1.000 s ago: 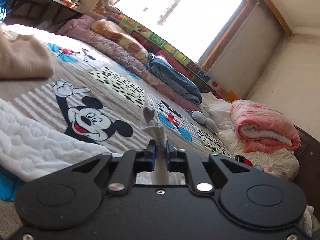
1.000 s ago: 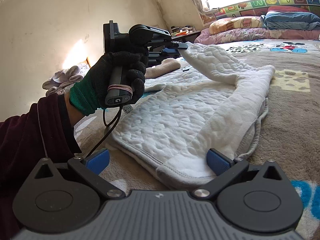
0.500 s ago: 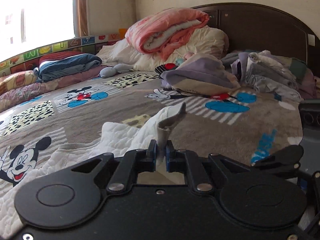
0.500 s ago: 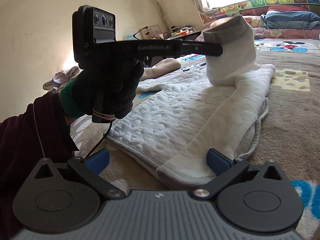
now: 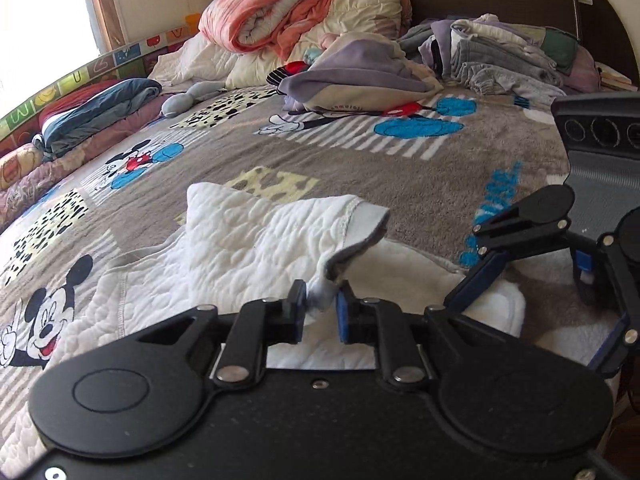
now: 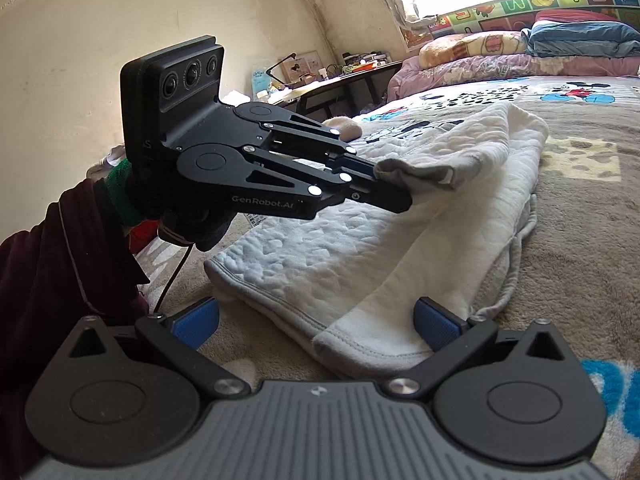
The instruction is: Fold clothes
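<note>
A white quilted sweatshirt (image 5: 240, 248) (image 6: 320, 248) lies flat on the Mickey Mouse bedspread (image 5: 440, 184). One sleeve is folded across its body, with the grey-lined cuff (image 5: 360, 224) (image 6: 420, 176) at the tip of my left gripper (image 5: 321, 314) (image 6: 396, 196). That gripper's jaws are opening; a bunch of cuff cloth still sits loosely between the blue pads. My right gripper (image 6: 316, 320) (image 5: 532, 320) rests low on the bed, wide open. Its fingers straddle the sweatshirt's hem corner (image 6: 368, 352) without pressing on it.
A heap of unfolded clothes (image 5: 500, 52) and a pink quilt (image 5: 288, 12) lie by the dark headboard. A blue folded blanket (image 5: 100, 108) lies along the window side. A cluttered table (image 6: 340, 76) stands past the bed. A gloved hand (image 6: 192, 224) holds the left gripper.
The left gripper has rolled and carried the sleeve across the sweatshirt toward the right gripper, then lowered it. Its jaws, clamped on the cuff before, have parted. The right gripper has stayed still.
</note>
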`<state>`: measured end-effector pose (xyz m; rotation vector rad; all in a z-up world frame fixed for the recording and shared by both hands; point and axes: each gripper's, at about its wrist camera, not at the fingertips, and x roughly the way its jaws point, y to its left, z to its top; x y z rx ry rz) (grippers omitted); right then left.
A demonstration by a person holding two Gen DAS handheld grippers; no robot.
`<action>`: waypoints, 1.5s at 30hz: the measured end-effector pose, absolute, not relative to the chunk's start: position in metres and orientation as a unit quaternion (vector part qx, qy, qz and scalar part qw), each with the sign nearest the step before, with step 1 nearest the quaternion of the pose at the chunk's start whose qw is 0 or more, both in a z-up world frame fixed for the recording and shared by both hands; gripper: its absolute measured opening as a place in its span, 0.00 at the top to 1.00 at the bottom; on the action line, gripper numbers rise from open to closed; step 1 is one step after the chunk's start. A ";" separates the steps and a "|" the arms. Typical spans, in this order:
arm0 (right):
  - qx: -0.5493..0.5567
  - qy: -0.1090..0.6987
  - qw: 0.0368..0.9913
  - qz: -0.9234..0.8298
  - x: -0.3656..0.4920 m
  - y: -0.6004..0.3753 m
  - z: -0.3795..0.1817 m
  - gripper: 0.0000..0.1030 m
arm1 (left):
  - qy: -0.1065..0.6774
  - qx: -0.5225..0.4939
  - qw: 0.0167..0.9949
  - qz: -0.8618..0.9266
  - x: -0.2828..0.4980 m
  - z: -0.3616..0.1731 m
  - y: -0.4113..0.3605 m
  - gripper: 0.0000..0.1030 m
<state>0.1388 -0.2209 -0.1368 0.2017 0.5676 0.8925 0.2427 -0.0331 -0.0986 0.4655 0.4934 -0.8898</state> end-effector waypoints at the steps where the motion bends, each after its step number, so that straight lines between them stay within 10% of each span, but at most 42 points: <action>1: 0.096 0.270 0.858 0.425 0.139 -0.221 -0.137 0.00 | 0.226 0.204 0.850 -0.430 0.241 -0.092 -0.031 0.60; 7: 0.095 0.270 0.859 0.425 0.139 -0.220 -0.137 0.00 | 0.176 0.156 0.856 -0.461 0.225 -0.059 -0.038 0.52; 15: 0.092 0.270 0.860 0.424 0.138 -0.220 -0.137 0.00 | 0.192 0.337 0.838 -0.384 0.218 -0.114 -0.116 0.48; 16: 0.092 0.270 0.860 0.424 0.138 -0.220 -0.138 0.00 | 0.195 0.352 0.837 -0.372 0.220 -0.121 -0.122 0.51; 18: 0.091 0.270 0.860 0.424 0.138 -0.220 -0.138 0.00 | 0.205 0.367 0.827 -0.373 0.224 -0.130 -0.121 0.88; 21: 0.093 0.270 0.859 0.425 0.138 -0.220 -0.137 0.00 | 0.202 0.361 0.822 -0.391 0.224 -0.125 -0.105 0.92; 45: 0.225 0.227 0.837 0.444 0.142 -0.269 -0.119 0.00 | 0.234 0.234 0.802 -0.498 0.222 -0.092 -0.046 0.88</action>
